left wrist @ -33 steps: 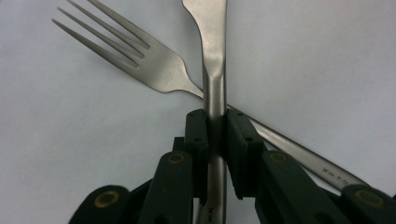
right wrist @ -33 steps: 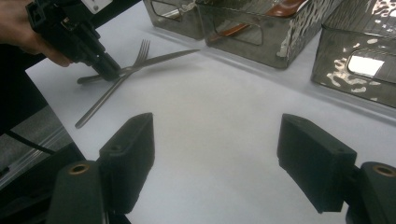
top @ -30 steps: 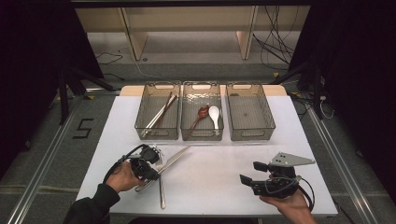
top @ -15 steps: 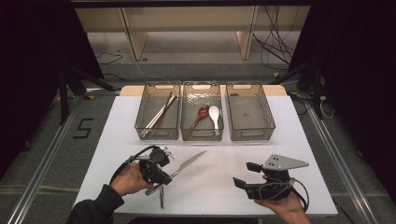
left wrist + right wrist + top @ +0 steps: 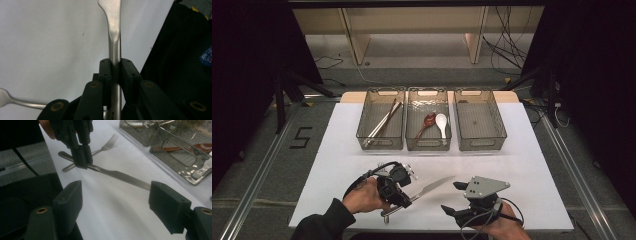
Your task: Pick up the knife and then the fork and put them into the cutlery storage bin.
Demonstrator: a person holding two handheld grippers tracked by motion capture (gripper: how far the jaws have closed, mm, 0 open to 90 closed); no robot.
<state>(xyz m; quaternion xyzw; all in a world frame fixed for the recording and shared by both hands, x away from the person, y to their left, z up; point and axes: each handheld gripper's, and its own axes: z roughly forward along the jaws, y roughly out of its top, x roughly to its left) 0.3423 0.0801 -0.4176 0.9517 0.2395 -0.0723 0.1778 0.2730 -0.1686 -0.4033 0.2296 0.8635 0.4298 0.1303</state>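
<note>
knife clamped at the handle in my left gripper, blade out toward the open, empty right gripper. fork just behind knife. thin grip, could pivot and slip at handover.

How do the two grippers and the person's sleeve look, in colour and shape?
Both grippers are black. The left gripper trails a looping black cable. The right gripper carries a grey three-cornered plate with small holes. Brass-coloured rivets mark the jaw links. The sleeve is dark.
</note>
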